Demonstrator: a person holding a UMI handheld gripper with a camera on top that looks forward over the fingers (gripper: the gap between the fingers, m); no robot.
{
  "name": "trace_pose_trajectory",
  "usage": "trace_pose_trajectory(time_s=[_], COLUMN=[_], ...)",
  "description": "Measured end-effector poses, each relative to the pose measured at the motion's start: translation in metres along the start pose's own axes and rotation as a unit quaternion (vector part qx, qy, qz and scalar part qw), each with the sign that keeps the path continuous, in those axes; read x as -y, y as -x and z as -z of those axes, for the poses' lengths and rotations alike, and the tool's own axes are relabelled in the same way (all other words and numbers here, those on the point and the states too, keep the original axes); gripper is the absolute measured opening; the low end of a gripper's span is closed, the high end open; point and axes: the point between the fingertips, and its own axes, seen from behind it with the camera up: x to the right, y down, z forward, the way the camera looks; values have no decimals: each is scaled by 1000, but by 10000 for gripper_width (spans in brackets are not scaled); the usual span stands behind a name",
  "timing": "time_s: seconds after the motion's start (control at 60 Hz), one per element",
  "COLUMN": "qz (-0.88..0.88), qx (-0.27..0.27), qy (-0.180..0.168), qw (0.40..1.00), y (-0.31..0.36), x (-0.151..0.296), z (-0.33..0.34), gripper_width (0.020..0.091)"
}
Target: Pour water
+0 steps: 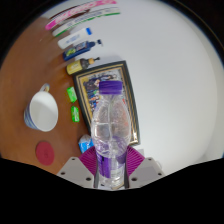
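Observation:
A clear plastic water bottle (pixel 109 125) with a purple cap and purple label stands upright between my fingers. My gripper (pixel 110 160) is shut on the bottle, with the purple pads (pixel 133 158) pressed against its lower body on both sides. A white mug (pixel 41 109) with a blue rim sits on the wooden table to the left of the bottle, its opening facing up. The bottle's base is hidden behind the gripper body.
A framed picture (pixel 106 78) lies flat on the table behind the bottle. A pink round lid (pixel 45 152) lies near the mug. Small green items (pixel 72 95) sit between mug and frame. Several tubes and markers (pixel 78 36) lie farther off on a white surface.

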Motion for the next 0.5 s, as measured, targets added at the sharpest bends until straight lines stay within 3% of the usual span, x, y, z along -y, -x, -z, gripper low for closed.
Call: trace_pose_trajectory(time_s=[0.117, 0.333, 0.5], qz=[-177, -434, -552], qx=[31, 102, 151], qy=[-16, -36, -18], qw=[984, 894, 820], y=[1, 41, 98], x=[3, -5, -11], z=[4, -6, -20], gripper_width=[339, 339, 339])
